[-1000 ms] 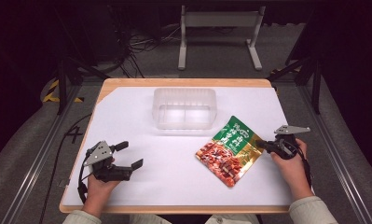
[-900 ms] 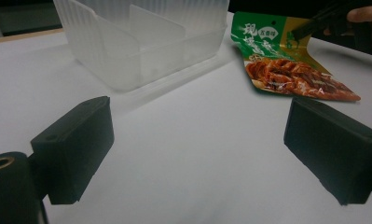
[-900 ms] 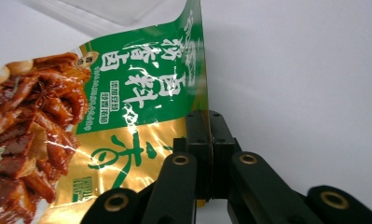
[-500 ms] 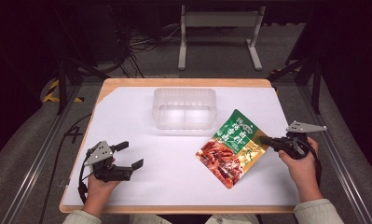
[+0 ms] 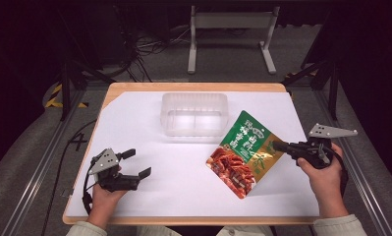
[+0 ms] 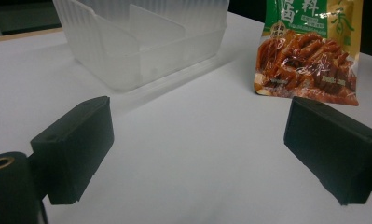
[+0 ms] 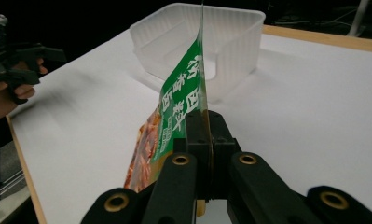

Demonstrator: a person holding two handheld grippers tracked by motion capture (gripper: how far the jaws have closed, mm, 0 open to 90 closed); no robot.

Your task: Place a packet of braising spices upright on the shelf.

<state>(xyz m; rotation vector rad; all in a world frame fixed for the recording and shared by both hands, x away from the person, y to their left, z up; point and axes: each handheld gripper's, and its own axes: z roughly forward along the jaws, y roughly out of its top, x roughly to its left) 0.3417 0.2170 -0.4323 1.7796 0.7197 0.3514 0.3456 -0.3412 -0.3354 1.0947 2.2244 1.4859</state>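
**Item: snack pouch, held by one edge**

High view. My right gripper has its jaws clamped on the right edge of the pouch: green top, red printed food below, glossy film. The pouch sits right of centre on the white counter, just beside the clear tub, its near corner down on the surface. My left gripper rests at the near left, jaws apart, nothing between them.

Left gripper view. Both black jaws stand wide over bare counter. The tub is ribbed, translucent plastic with an inner divider. The pouch shows crinkled, shiny film.

Right gripper view. Jaws closed together on the pouch's flat seam, which stands on edge and runs toward the tub.

Handling, my judgement: light, soft and floppy; the film is slippery and it sags from a one-sided hold. The flat sealed border is the best place to grip; the filled middle would bulge and slide.
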